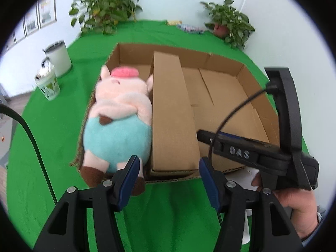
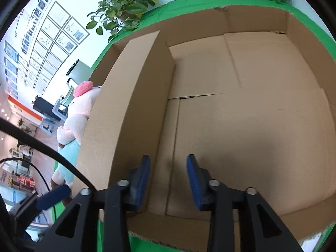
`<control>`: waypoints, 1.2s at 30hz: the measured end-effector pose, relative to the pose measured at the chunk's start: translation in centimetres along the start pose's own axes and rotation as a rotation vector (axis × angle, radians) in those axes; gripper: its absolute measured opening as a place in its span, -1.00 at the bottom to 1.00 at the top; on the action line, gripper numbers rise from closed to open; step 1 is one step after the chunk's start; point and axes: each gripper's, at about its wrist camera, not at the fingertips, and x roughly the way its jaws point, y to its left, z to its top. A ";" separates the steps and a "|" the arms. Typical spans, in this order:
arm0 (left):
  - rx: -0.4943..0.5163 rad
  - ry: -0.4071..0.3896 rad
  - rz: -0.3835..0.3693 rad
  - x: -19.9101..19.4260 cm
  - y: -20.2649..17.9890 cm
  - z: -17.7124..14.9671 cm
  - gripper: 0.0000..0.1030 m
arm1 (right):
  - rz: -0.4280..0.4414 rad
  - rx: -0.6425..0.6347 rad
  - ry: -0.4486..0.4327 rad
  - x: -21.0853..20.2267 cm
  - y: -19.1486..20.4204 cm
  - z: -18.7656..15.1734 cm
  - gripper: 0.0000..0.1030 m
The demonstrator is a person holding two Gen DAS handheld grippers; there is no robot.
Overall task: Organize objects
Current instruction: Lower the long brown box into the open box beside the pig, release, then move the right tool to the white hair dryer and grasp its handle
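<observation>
the left claw [image 1: 166, 180] hangs nearest in its own view, blue pads [image 1: 129, 174] apart with nothing between them, over the near edge of the cardboard box [image 1: 260, 113] and the green tabletop [image 1: 52, 138] below it. just beside its left pad lies the plush pig [image 1: 119, 117], on its back in the left compartment, brown feet hanging over the near wall, pink snout toward the far wall. a tall cardboard divider [image 1: 172, 115] runs from the near wall to the far wall and touches the pig's right side

the right claw [image 2: 168, 180], held in a hand [image 1: 294, 208] at the right edge of the left view, reaches over the box's near right part. in its own view its pads [image 2: 194, 180] stand apart and hold nothing, the divider [image 2: 126, 109] just to their left and the bare floor of the right compartment under them. the pig [image 2: 77, 113] shows beyond the divider, partly hidden

farther off on the tabletop, left of the box, stand a patterned cup [image 1: 47, 84] and a white lidded bucket [image 1: 58, 58], near each other. 2 potted plants sit at the far edge, 1 at the left [image 1: 105, 10] and 1 at the right [image 1: 229, 21], with some small flat items [image 1: 187, 26] between them, too blurred to name
</observation>
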 end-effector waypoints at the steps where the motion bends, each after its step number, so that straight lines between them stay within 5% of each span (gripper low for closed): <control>1: 0.013 -0.033 0.013 -0.7 -0.3 0.0 0.13 | -0.007 -0.008 -0.023 -0.9 0.0 -0.4 0.08; 3: 0.028 -0.094 0.059 -2.0 -0.7 -0.2 0.32 | -0.030 -0.031 -0.078 -2.9 0.1 -1.4 0.67; 5: 0.030 -0.159 0.088 -3.3 -1.0 -0.5 0.48 | -0.084 -0.070 -0.152 -5.2 0.7 -2.7 1.00; 10: 0.051 -0.305 0.130 -6.5 -2.0 -1.7 0.55 | -0.189 -0.168 -0.240 -9.5 1.6 -5.9 0.99; 18: 0.077 -0.399 0.238 -8.4 -4.3 -4.3 0.56 | -0.268 -0.204 -0.346 -15.2 1.6 -10.7 0.99; 30: 0.071 -0.378 0.258 -8.5 -5.8 -8.5 0.55 | -0.297 -0.238 -0.339 -16.4 0.4 -15.6 0.98; 32: 0.061 -0.380 0.256 -8.4 -5.7 -8.8 0.10 | -0.302 -0.237 -0.349 -16.7 0.2 -16.2 0.92; 33: 0.061 -0.372 0.245 -8.3 -5.7 -8.9 -0.54 | -0.305 -0.236 -0.352 -16.7 0.1 -16.3 0.79; 34: 0.064 -0.355 0.230 -8.2 -5.7 -9.0 -0.86 | -0.308 -0.232 -0.356 -16.8 -0.1 -16.6 0.69; 36: 0.067 -0.349 0.226 -8.0 -5.8 -9.4 -0.86 | -0.319 -0.227 -0.360 -16.8 -0.3 -16.8 0.03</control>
